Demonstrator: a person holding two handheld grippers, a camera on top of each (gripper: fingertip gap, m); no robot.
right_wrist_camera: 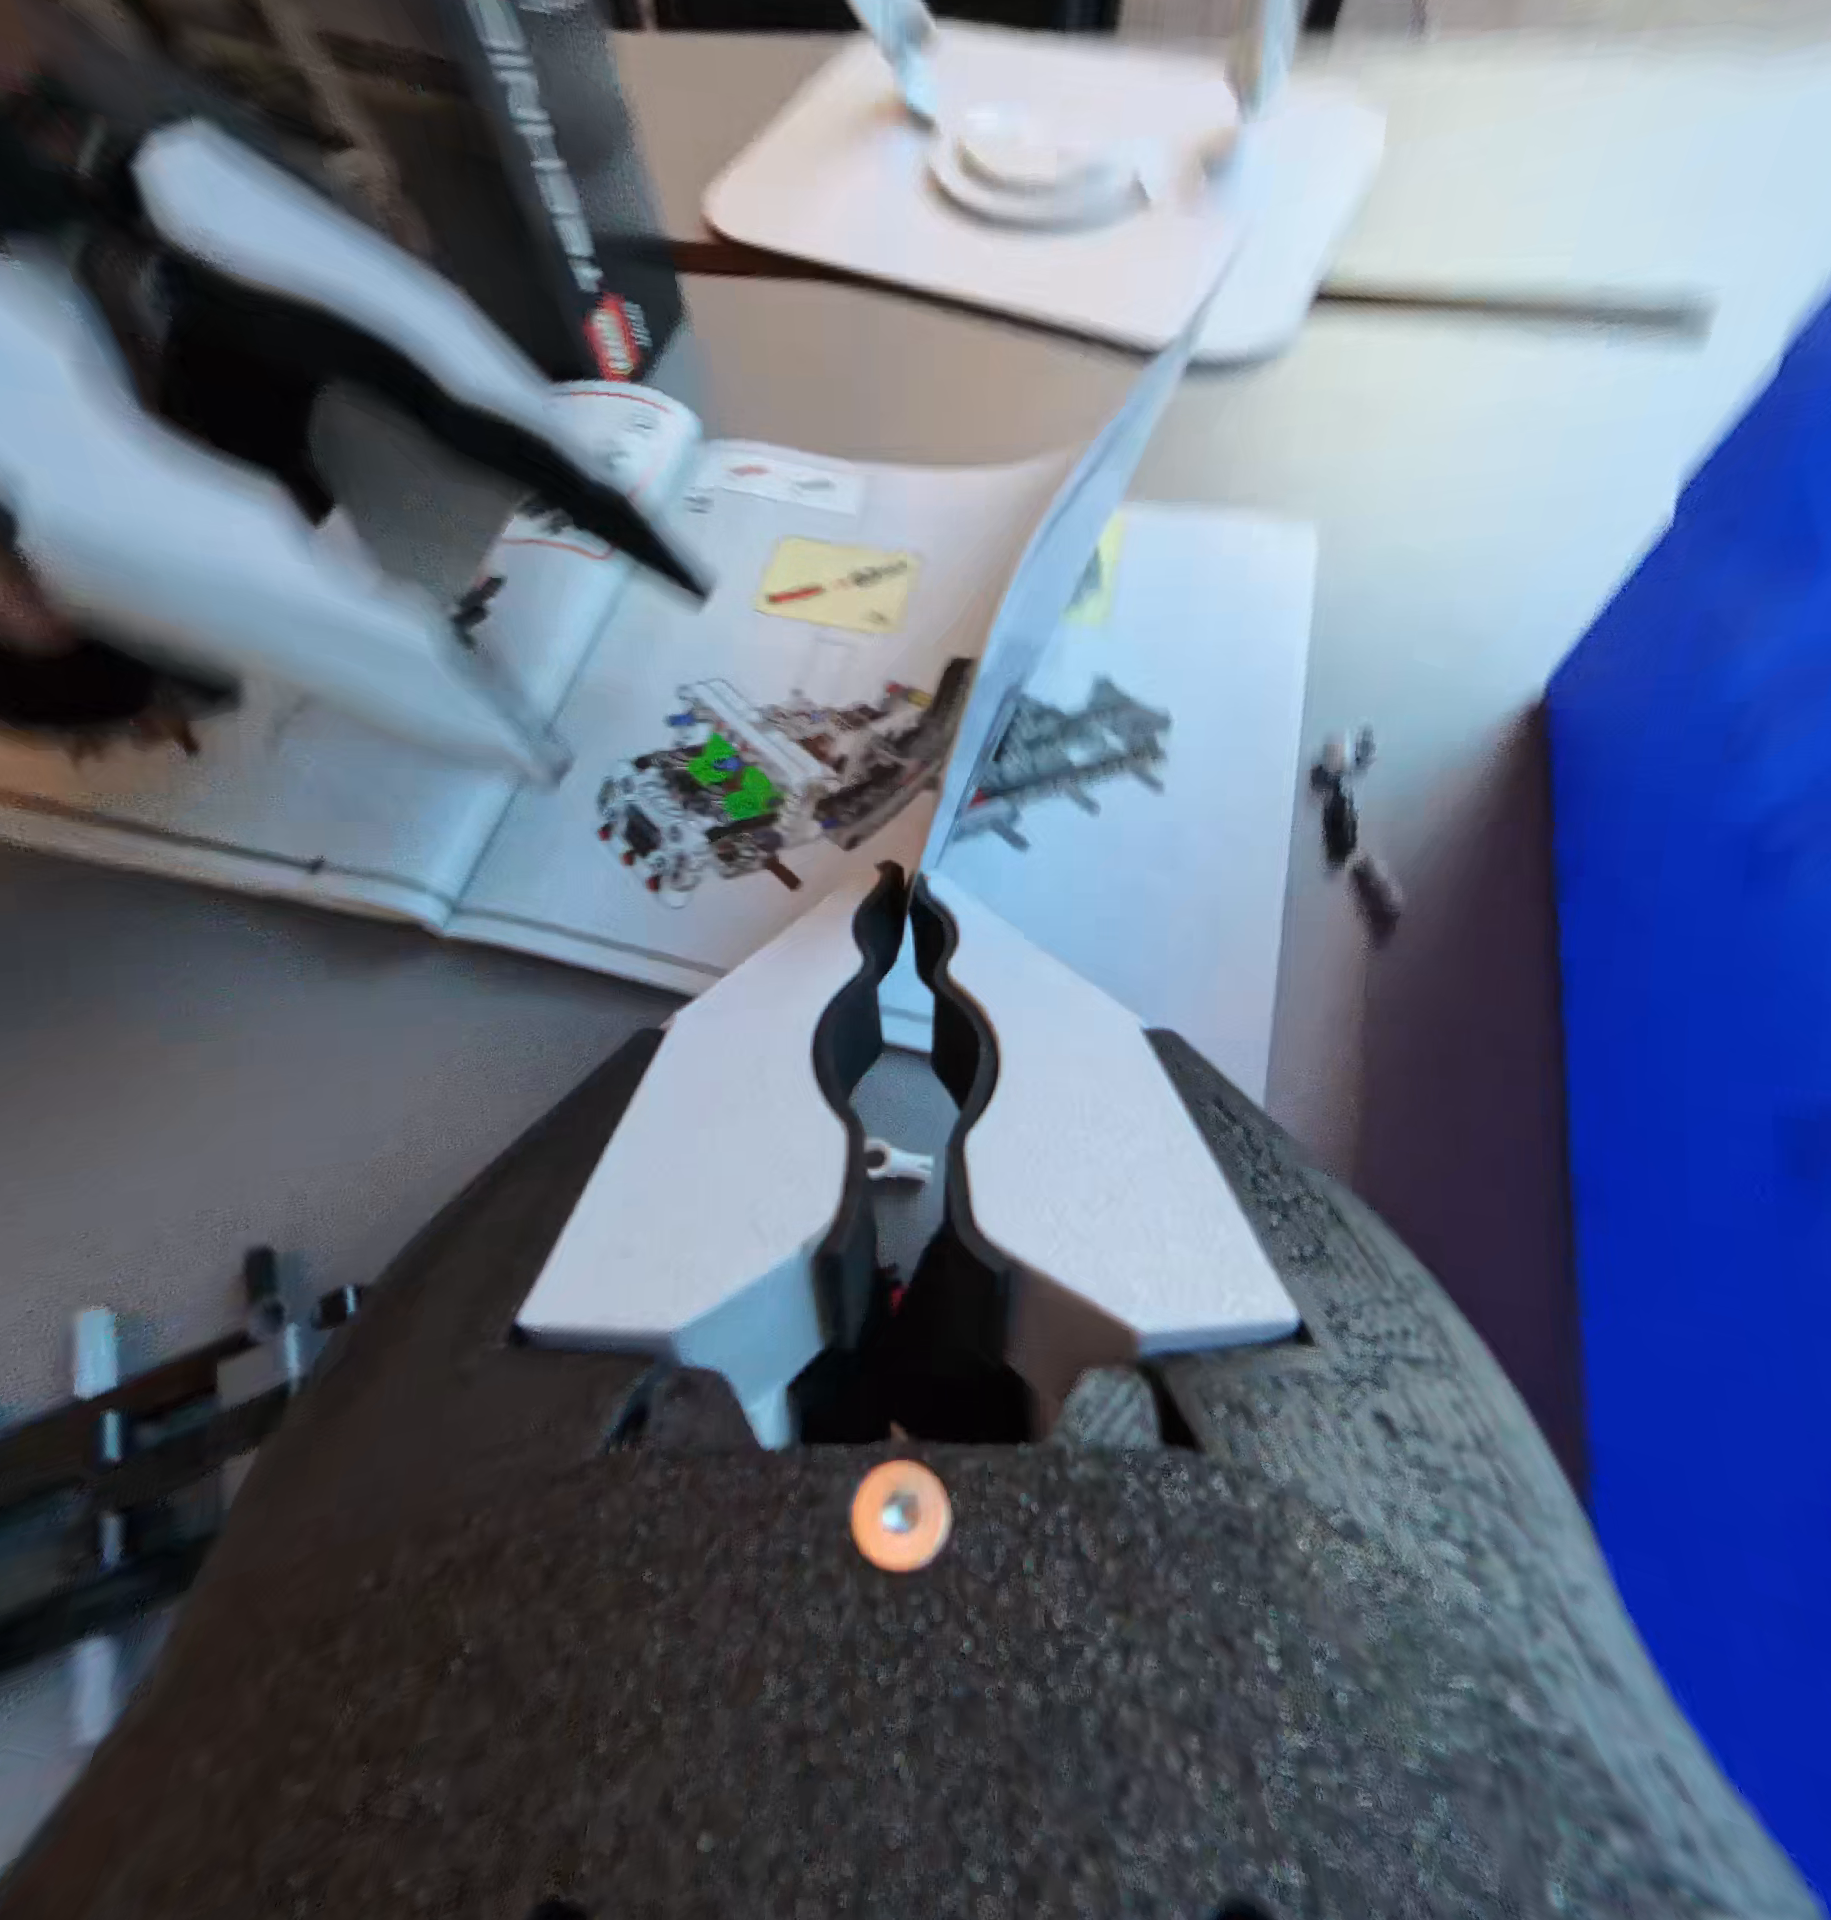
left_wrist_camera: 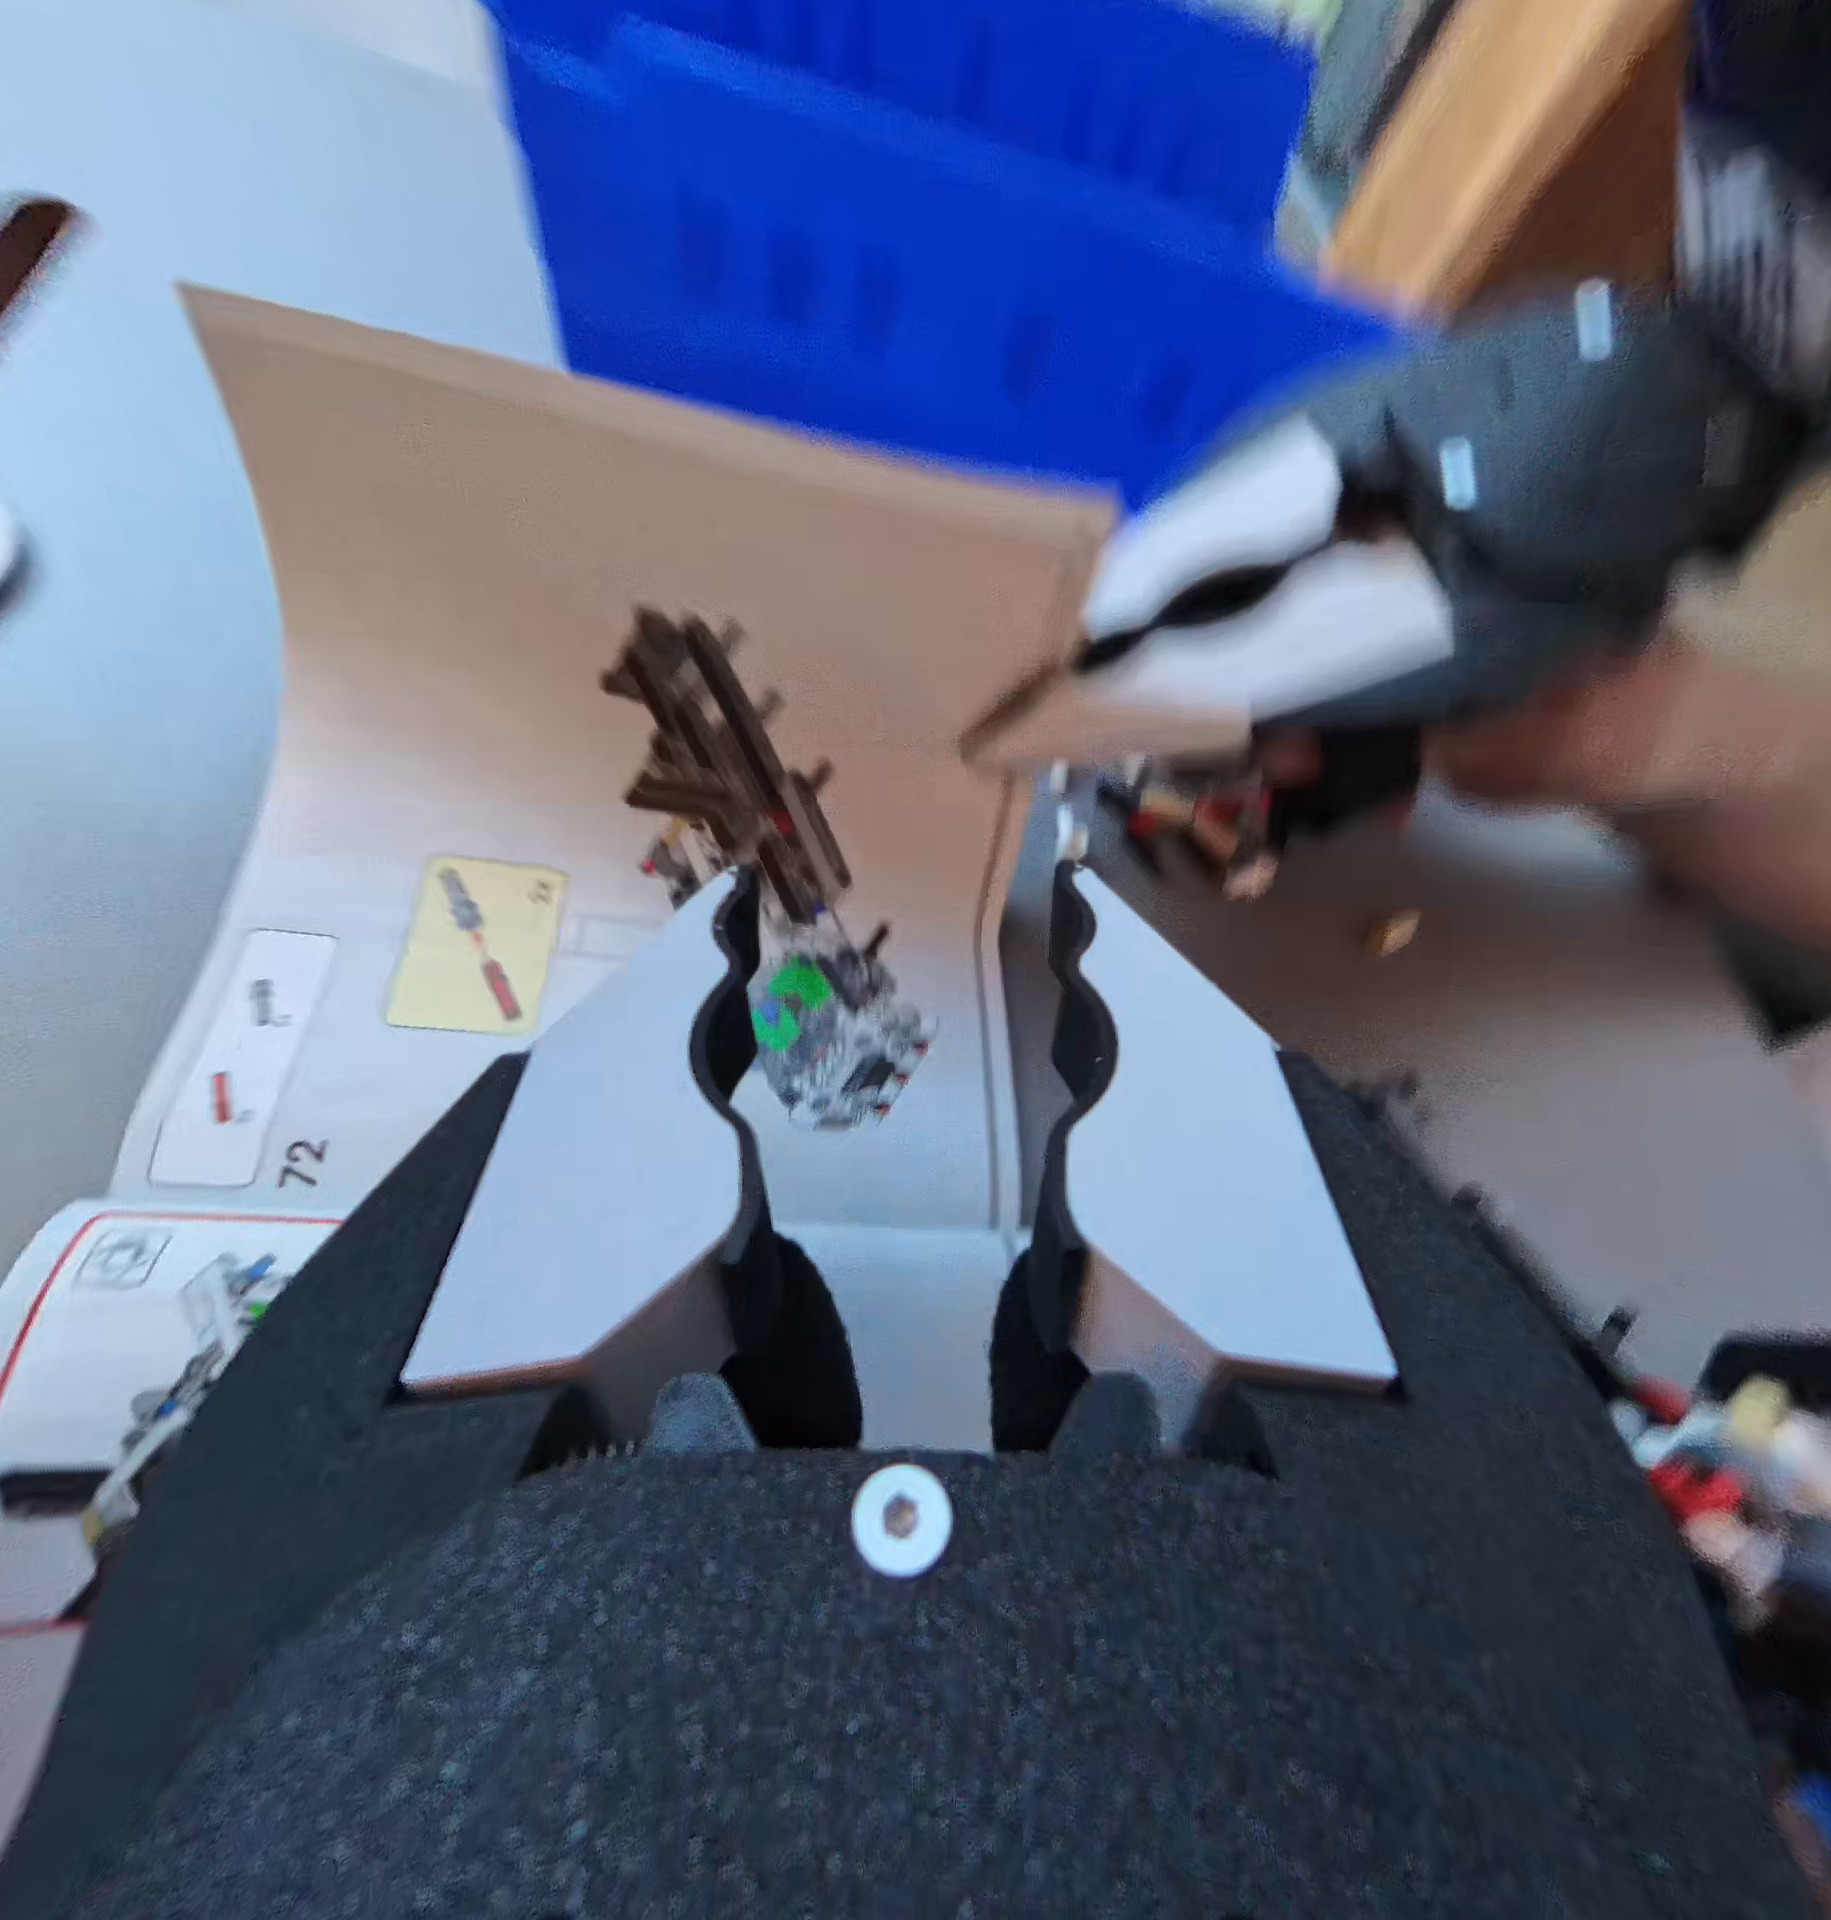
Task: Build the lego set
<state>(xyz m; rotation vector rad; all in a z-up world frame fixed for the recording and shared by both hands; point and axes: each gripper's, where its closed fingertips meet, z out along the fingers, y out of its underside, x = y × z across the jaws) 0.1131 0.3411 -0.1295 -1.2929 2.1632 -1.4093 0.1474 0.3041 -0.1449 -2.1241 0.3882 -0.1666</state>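
An open instruction booklet [right_wrist_camera: 838, 520] lies on the table. My right gripper [right_wrist_camera: 906, 883] is shut on the edge of one page [right_wrist_camera: 1036, 644] and holds that page lifted, curling up off the booklet. In the left wrist view the lifted page [left_wrist_camera: 578, 520] stands bent upward, with the right gripper [left_wrist_camera: 1087, 665] pinching its corner. My left gripper [left_wrist_camera: 900, 883] is open and empty, hovering over the booklet [left_wrist_camera: 298, 1039] near the printed model picture. It also shows, blurred, at the upper left of the right wrist view [right_wrist_camera: 620, 675].
A blue bin [left_wrist_camera: 890, 260] stands behind the booklet and fills the right side of the right wrist view [right_wrist_camera: 1721, 831]. Loose Lego pieces [left_wrist_camera: 1202, 821] lie right of the booklet. A partly built dark assembly [right_wrist_camera: 111, 1434] lies near me. A black Lego box [right_wrist_camera: 568, 208] and a white stand base [right_wrist_camera: 994, 177] are behind.
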